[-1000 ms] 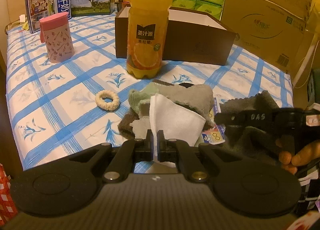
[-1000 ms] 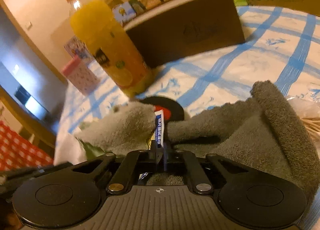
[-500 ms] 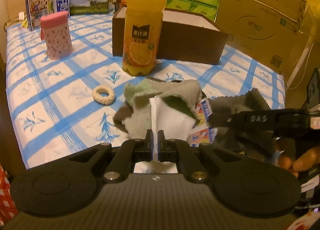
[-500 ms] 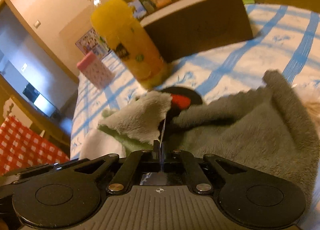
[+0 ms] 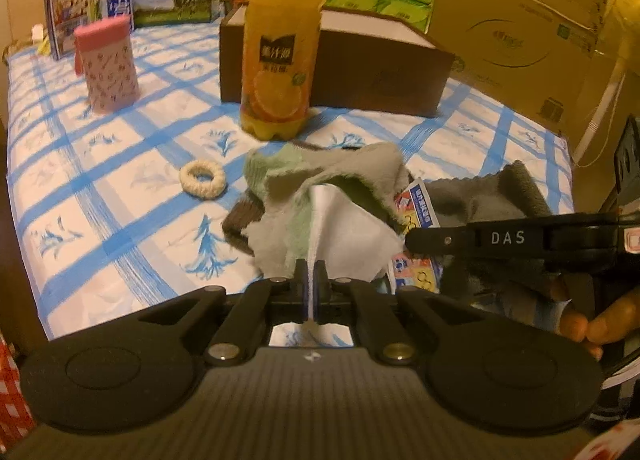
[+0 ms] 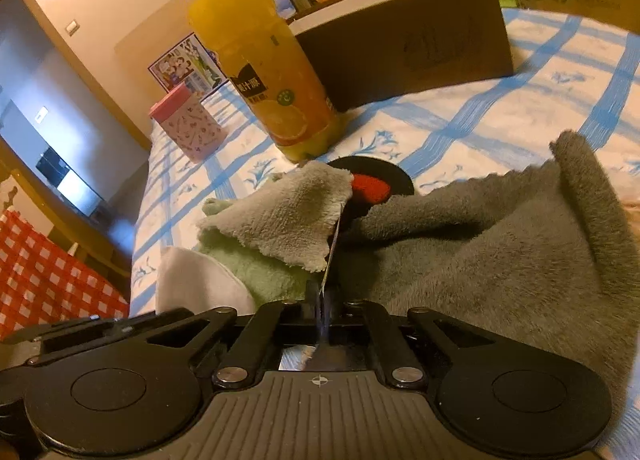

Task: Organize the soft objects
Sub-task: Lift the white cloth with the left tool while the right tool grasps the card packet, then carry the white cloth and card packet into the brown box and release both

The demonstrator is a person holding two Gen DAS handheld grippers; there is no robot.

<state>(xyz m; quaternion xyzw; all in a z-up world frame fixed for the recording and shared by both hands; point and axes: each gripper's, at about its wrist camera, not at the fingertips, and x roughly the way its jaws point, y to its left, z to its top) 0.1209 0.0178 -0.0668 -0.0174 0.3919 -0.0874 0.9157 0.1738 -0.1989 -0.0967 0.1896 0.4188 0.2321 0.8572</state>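
Two hand-held grippers work one heap of cloths: the left hand-held gripper [image 5: 307, 274] pinches a white cloth [image 5: 344, 227] just ahead of it, while the right hand-held gripper [image 6: 322, 296] clamps a thin printed packet [image 5: 418, 211] beside one grey towel [image 6: 500, 236]; one orange juice bottle [image 5: 282, 39] stands beyond.

The white cloth [image 5: 352, 236] has gone up, pulled tight. The green-gray towel [image 5: 320, 175] now hangs over its top. The printed packet [image 5: 418, 207] stands higher.
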